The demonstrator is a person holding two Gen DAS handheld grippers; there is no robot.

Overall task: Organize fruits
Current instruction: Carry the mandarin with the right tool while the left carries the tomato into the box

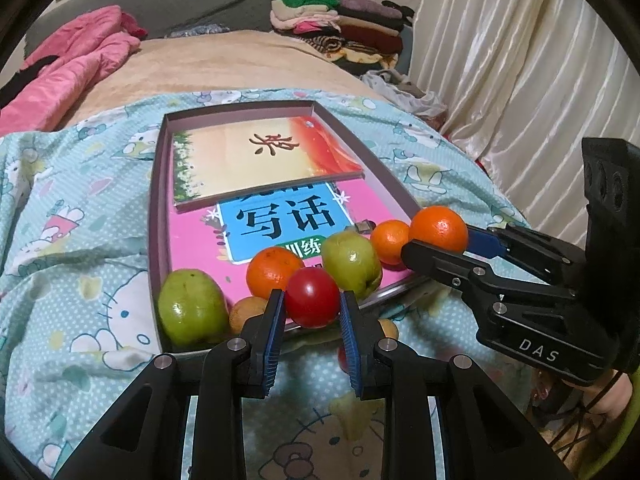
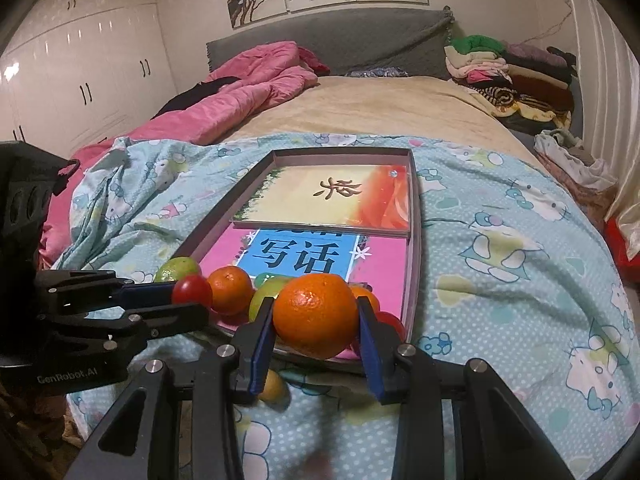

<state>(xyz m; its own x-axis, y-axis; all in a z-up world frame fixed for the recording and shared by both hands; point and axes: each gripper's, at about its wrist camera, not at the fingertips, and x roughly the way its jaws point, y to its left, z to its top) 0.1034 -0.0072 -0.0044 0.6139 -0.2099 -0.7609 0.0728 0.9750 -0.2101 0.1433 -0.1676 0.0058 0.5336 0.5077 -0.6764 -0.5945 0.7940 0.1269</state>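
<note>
A wardrobe (image 2: 80, 72) is shown only rightward, while a tomato (image 1: 312, 298) is clamped by the left gripper (image 1: 312, 316), an orange (image 2: 316, 320) by the right gripper (image 2: 316, 336), above the tray (image 1: 158, 200) of books (image 1: 264, 160) and fruit.

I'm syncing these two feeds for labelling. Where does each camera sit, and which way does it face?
Left wrist: on the left gripper, facing up the bed over the red fruit in its fingers; the right gripper enters at right.
Right wrist: on the right gripper, facing the headboard over its orange; the left gripper enters at left.
Shared: the book-lined box.
</note>
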